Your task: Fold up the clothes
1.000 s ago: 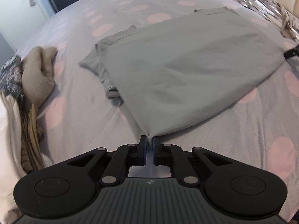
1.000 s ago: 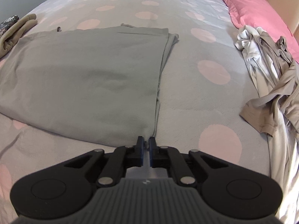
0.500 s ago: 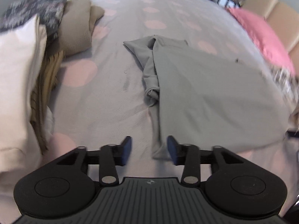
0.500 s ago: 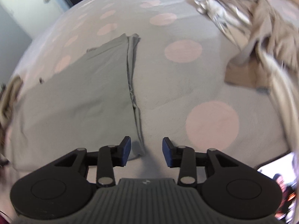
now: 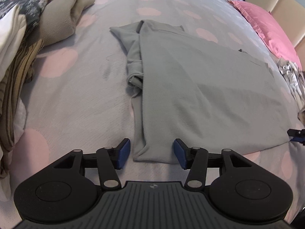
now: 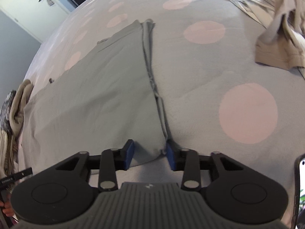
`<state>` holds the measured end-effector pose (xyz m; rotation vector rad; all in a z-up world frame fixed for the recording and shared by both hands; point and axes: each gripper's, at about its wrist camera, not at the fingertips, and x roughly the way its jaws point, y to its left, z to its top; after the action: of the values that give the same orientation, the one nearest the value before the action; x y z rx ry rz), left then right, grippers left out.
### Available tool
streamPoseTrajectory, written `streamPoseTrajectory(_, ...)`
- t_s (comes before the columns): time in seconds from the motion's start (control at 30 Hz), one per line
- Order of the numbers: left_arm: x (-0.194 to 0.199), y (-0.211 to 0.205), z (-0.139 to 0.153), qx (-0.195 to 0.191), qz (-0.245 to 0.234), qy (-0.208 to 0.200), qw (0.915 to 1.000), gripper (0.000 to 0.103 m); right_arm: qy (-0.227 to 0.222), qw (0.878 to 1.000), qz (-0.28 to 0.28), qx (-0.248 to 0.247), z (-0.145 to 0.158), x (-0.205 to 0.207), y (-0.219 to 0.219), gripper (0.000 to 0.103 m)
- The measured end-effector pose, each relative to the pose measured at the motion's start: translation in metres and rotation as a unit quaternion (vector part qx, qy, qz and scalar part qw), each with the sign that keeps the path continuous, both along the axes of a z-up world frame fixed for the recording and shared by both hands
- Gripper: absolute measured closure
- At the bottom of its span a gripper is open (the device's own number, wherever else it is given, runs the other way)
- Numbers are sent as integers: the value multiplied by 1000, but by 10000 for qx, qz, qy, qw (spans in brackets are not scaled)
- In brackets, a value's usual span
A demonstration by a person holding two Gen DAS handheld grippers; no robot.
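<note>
1. The folded grey cotton garment (image 5: 200, 87) lies flat on the pink-dotted grey bed (image 5: 76, 99).
2. Left gripper (image 5: 151, 153): jaws spread, closing around its near-left corner, not touching.
3. Right gripper (image 6: 149, 153): jaws spread, closing around the near-right corner.

1. The left black hand-held gripper (image 5: 151, 153) with blue pads points steeply down. Its jaws stand apart and are closing, with a cloth corner lying between the pads, touched by neither.
2. The right black hand-held gripper (image 6: 149, 154), also blue-padded, tilts steeply down too. Its jaws are closing around a cloth corner; the right-hand pad sits at the cloth's edge, the other stands clear of it.
3. A fingertip (image 6: 7, 210) shows at the lower left edge of the right wrist view.
</note>
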<state>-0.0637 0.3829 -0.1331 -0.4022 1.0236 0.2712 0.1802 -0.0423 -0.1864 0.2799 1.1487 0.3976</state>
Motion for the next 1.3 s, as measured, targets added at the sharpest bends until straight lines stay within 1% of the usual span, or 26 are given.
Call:
streamPoseTrajectory(0.03, 0, 0, 1, -14, 17, -14, 10000, 69, 7, 10000, -2, 33, -1, 0, 1, 84)
streamPoseTrajectory(0.1, 0, 0, 4, -55, 67, -42, 10000, 87, 23, 10000, -74, 58, 1, 1, 1, 87)
streamPoseTrajectory(0.13, 0, 1, 5, -97, 148, -32, 9998, 89, 21, 9999, -111, 72, 2, 1, 1, 89)
streamPoseTrajectory(0.17, 0, 2, 8, -122, 189, -46, 9997, 93, 15, 9999, -147, 86, 4, 1, 0, 89)
streamPoseTrajectory(0.2, 1, 3, 10, -145, 223, -66, 9996, 94, -10, 9998, -174, 96, 7, 1, 0, 90)
streamPoseTrajectory(0.3, 1, 4, 23, -147, 252, -185, 9994, 95, -104, 9996, -230, 114, 21, 0, 2, 91)
streamPoseTrajectory(0.37, -2, 6, 38, -194, 316, -338, 9987, 96, -154, 9996, -224, 82, 35, -1, 3, 91)
streamPoseTrajectory(0.47, -5, 6, 61, -165, 309, -431, 9985, 96, -240, 9995, -154, 106, 59, -5, 2, 92)
streamPoseTrajectory(0.57, -9, 7, 80, -159, 329, -356, 9987, 96, -233, 9996, -73, 142, 80, -11, 1, 92)
streamPoseTrajectory(0.67, -22, 6, 89, -328, 376, -191, 9986, 96, -130, 9998, 3, 137, 94, -24, -3, 92)
streamPoseTrajectory(0.7, -26, 5, 92, -386, 391, -136, 9984, 96, -39, 9999, 21, 98, 95, -30, -4, 92)
streamPoseTrajectory(0.8, -45, -4, 94, -389, 258, 117, 9988, 96, 243, 9996, 135, -16, 94, -53, -10, 92)
streamPoseTrajectory(0.9, -65, -14, 97, -383, 117, 374, 9985, 96, 405, 9987, 261, -143, 90, -80, -16, 92)
streamPoseTrajectory(1.0, -85, -30, 100, -253, -84, 565, 9980, 96, 414, 9975, 448, -358, 91, -107, -19, 92)
streamPoseTrajectory(1.13, -110, -47, 97, -170, -319, 845, 9958, 96, 343, 9941, 725, -732, 91, -140, -19, 92)
streamPoseTrajectory(1.23, -116, -55, 91, -6, -463, 985, 9941, 96, 386, 9909, 881, -940, 83, -157, -17, 92)
streamPoseTrajectory(1.3, -116, -56, 83, 47, -500, 1064, 9931, 96, 414, 9881, 943, -1146, 71, -161, -11, 92)
